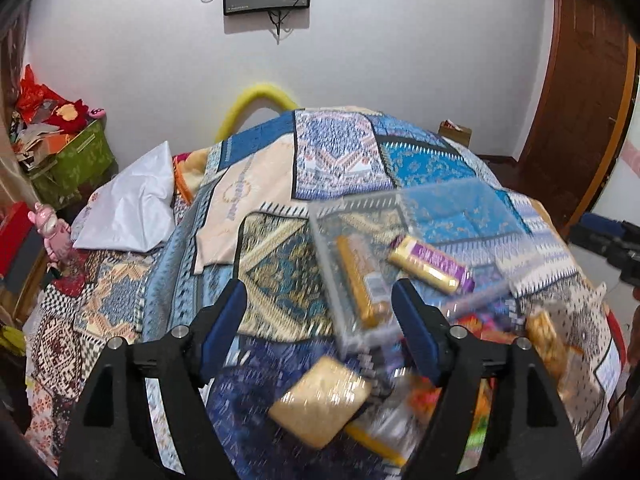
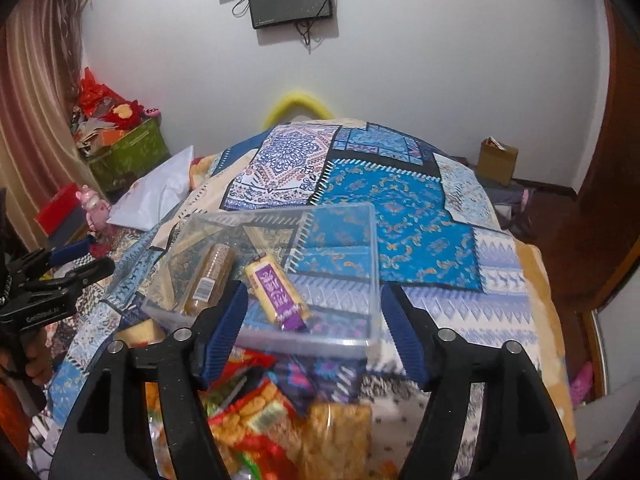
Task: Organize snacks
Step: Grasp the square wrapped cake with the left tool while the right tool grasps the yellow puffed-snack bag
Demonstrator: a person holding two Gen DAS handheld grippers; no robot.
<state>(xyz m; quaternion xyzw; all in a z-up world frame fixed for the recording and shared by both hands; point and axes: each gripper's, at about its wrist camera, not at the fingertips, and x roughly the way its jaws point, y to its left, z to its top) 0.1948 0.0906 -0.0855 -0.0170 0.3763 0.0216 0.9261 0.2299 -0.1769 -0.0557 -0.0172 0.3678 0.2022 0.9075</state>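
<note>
A clear plastic box (image 2: pixel 340 264) lies on the patchwork bed cover; it also shows blurred in the left wrist view (image 1: pixel 440 208). Inside lie a gold cracker roll (image 2: pixel 210 278) and a yellow-and-purple snack bar (image 2: pixel 278 292), also seen from the left as the roll (image 1: pixel 360 280) and the bar (image 1: pixel 430 266). A pile of snack packets (image 2: pixel 260 412) lies in front of the box. My right gripper (image 2: pixel 310 336) is open above the box's near edge. My left gripper (image 1: pixel 320 332) is open and empty over a golden square packet (image 1: pixel 320 400) left of the box.
The bed cover (image 2: pixel 400 208) fills the middle. A white pillow (image 1: pixel 128 208) and a pink doll (image 1: pixel 54 228) lie at the left. A green bin of toys (image 1: pixel 76 156) stands by the wall. A cardboard box (image 2: pixel 498 160) sits on the floor at the right.
</note>
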